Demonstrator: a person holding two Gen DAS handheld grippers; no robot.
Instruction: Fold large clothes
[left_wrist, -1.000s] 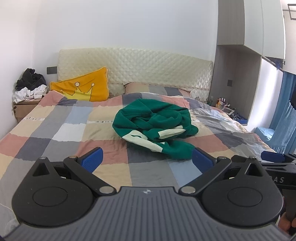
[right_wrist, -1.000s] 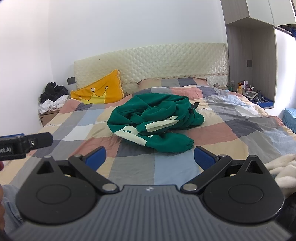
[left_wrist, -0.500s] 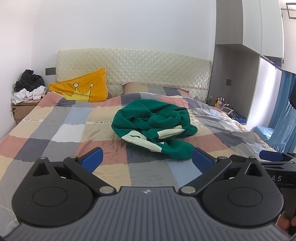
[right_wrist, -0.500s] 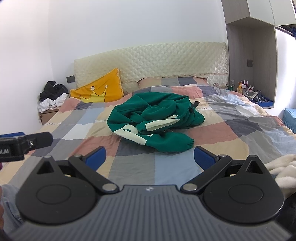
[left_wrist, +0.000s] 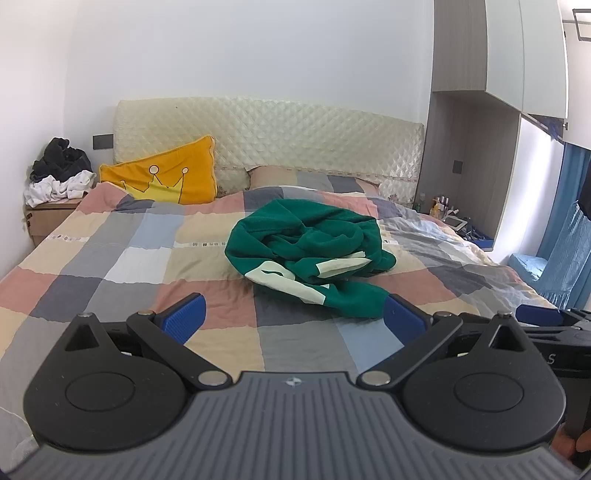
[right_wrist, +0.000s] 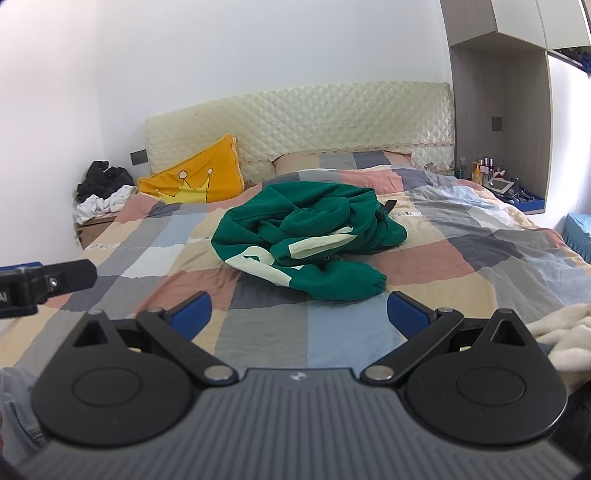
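Observation:
A green sweatshirt with pale lettering lies crumpled in a heap in the middle of the checked bedspread. The right wrist view shows the same sweatshirt, one cuffed sleeve pointing toward me. My left gripper is open, nothing between its blue pads, hovering short of the heap's near edge. My right gripper is open too and holds nothing, just before the sleeve cuff. The left gripper's tip shows at the left edge of the right wrist view.
A yellow crown pillow leans on the quilted headboard. A bedside box carries piled black and white clothes. A shelf nook with bottles stands at the right. A cream fluffy blanket lies at the bed's near right.
Both grippers have edged slightly closer to the sweatshirt, which sits a little lower and larger in view. Both stay open, and the garment has not moved.

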